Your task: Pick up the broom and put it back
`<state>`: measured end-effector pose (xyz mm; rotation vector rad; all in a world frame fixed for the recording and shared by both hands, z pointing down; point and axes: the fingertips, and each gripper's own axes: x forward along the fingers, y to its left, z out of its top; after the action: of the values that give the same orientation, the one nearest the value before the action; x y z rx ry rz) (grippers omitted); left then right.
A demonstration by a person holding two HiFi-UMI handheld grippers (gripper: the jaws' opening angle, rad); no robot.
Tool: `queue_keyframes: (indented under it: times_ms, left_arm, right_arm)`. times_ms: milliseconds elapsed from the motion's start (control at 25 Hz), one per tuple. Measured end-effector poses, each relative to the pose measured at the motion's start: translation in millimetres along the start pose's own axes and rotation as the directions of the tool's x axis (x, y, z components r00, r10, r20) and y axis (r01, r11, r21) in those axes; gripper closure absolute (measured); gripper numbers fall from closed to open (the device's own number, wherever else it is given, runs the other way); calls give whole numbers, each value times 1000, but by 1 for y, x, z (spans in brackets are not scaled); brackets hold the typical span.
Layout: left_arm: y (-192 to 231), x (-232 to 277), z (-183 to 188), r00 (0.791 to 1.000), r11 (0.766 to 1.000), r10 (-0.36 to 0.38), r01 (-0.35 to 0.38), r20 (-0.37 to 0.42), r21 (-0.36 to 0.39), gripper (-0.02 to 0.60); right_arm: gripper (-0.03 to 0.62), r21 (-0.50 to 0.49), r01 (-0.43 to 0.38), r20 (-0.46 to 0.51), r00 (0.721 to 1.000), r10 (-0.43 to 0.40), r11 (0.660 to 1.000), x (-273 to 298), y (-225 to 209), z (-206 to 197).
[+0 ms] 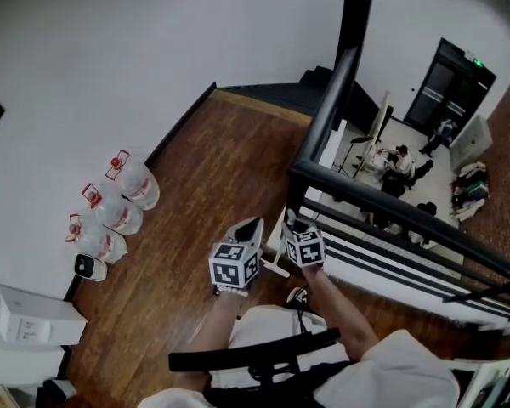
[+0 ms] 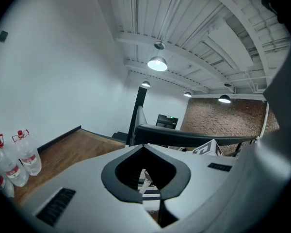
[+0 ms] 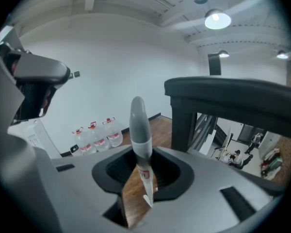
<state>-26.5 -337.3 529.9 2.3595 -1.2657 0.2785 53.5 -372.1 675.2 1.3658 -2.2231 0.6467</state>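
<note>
One knock on the black metal railing [image 1: 323,126] could twist the grey-capped white broom handle [image 3: 137,125] out of the right gripper [image 3: 140,148] clamping it; left gripper [image 2: 144,148] pinched shut, empty.

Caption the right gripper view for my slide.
Right gripper holding the grey broom handle, three water bottles along the white wall, black railing at right.

Grey left gripper [image 1: 249,228], grey right gripper [image 1: 291,222], black-and-white marker cubes [image 1: 235,264], white clothing [image 1: 270,328]
</note>
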Motion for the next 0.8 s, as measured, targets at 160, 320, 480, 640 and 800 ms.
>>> queue_keyframes:
  times_ms: [160,320,480,640,800]
  left_arm:
    - [-5,14,-3,1000,1000,-10,10,-18,-4,588]
    - [-2,25,-5,999,1000,-13,13,-33,-14,588]
    - [-4,34,-14,998,999,-19,18,-54,-28,588]
    - [-2,40,-18,998,999,-16,14,-68,-39,588]
    - [0,44,-24,997,999,-11,6,-81,-52,588]
  right_arm:
    - [465,10,10,-24,1000,-9,1000,15,-14,-11]
    - [465,42,9,-4,1000,-9,999,31,-31,-3]
    - [464,98,5,-10,1000,-4,995,48,-51,11]
    - [461,154,7,-15,1000,-5,988,66,-67,19]
    - [461,172,41,-4,999,-41,984,78,-84,27]
